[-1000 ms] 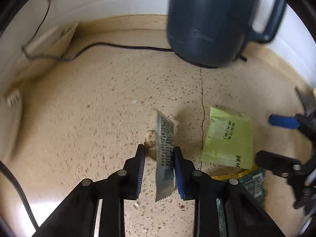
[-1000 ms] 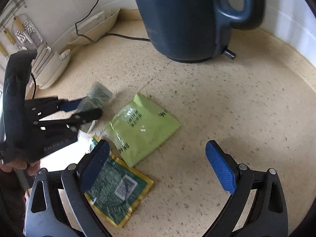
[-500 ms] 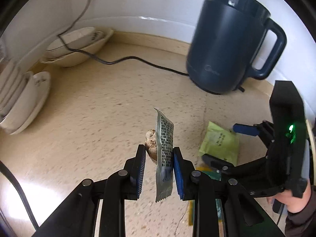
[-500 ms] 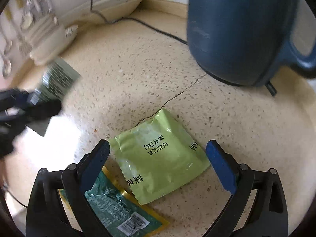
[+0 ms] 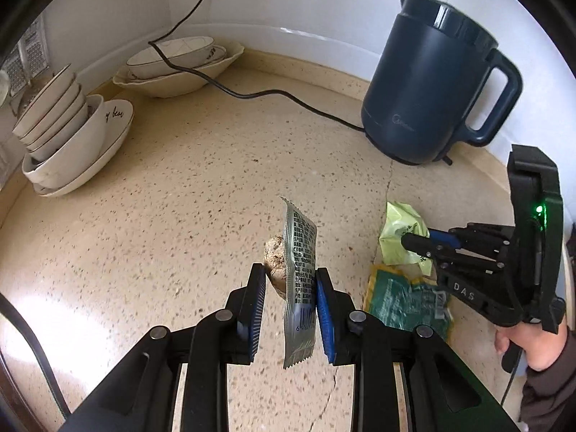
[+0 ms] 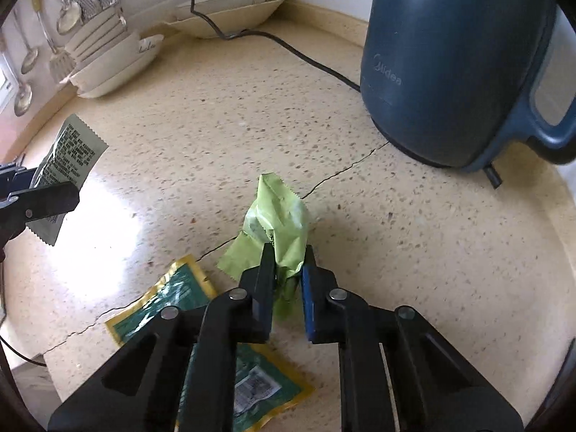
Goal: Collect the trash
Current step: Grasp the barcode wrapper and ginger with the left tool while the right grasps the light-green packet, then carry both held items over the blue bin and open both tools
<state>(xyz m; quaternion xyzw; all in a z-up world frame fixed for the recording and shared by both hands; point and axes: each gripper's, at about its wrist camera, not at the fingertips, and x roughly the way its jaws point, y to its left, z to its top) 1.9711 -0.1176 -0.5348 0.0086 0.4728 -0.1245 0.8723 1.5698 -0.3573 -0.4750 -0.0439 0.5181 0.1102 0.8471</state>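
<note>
My left gripper [image 5: 289,300] is shut on a silver wrapper [image 5: 300,277] with a brown lump [image 5: 275,264] against it, held above the speckled counter [image 5: 162,216]. The wrapper also shows at the left of the right wrist view [image 6: 66,165]. My right gripper [image 6: 286,277] is shut on a crumpled light green packet [image 6: 279,223], which also shows in the left wrist view [image 5: 399,237]. A dark green packet with a yellow edge [image 6: 172,298] lies flat on the counter below it, also in the left wrist view [image 5: 399,302].
A dark blue kettle [image 5: 432,93] stands at the back right, its black cord [image 5: 252,93] running to a wall socket. Stacked white bowls [image 5: 68,136] and dishes [image 5: 176,68] sit at the back left. Utensils [image 6: 64,10] hang on the wall.
My right gripper has closed on the light green packet, crumpling and lifting it. My left gripper has risen and drawn back with the silver wrapper still in it.
</note>
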